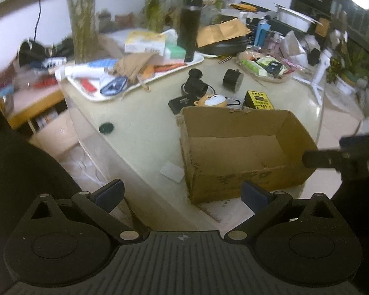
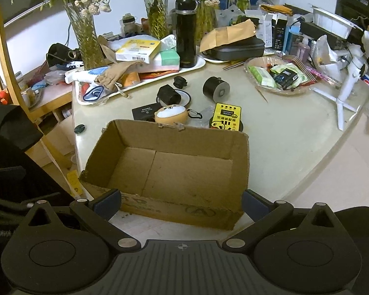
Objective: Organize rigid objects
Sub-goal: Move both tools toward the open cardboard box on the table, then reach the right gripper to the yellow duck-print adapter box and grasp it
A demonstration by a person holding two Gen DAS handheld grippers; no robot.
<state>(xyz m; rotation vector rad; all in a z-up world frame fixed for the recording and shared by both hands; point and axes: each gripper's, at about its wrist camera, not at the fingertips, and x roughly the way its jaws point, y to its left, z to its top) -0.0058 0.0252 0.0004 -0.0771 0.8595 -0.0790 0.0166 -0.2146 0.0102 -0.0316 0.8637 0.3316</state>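
An open, empty cardboard box (image 2: 164, 169) (image 1: 243, 152) stands at the near edge of the pale table (image 2: 283, 135). Behind it lie a yellow device (image 2: 225, 116) (image 1: 258, 99), a bear-shaped case (image 2: 171, 114) (image 1: 212, 100), a flat black box (image 2: 142, 113) (image 1: 180, 103), a black cylinder (image 2: 216, 89) (image 1: 232, 80), a black lens-like part (image 2: 168, 94) (image 1: 196, 86) and a small black cap (image 2: 179, 81). My right gripper (image 2: 182, 206) hovers open in front of the box's near wall. My left gripper (image 1: 182, 195) is open, low and left of the box, holding nothing.
A white tray (image 2: 199, 65) with a black flask (image 2: 185, 32), boxes and a cloth pouch sits at the back left. A clear bowl of packets (image 2: 275, 73) and a white tripod (image 2: 344, 93) stand right. Vases with plants line the rear. A small black disc (image 2: 80, 129) lies near the table's left edge.
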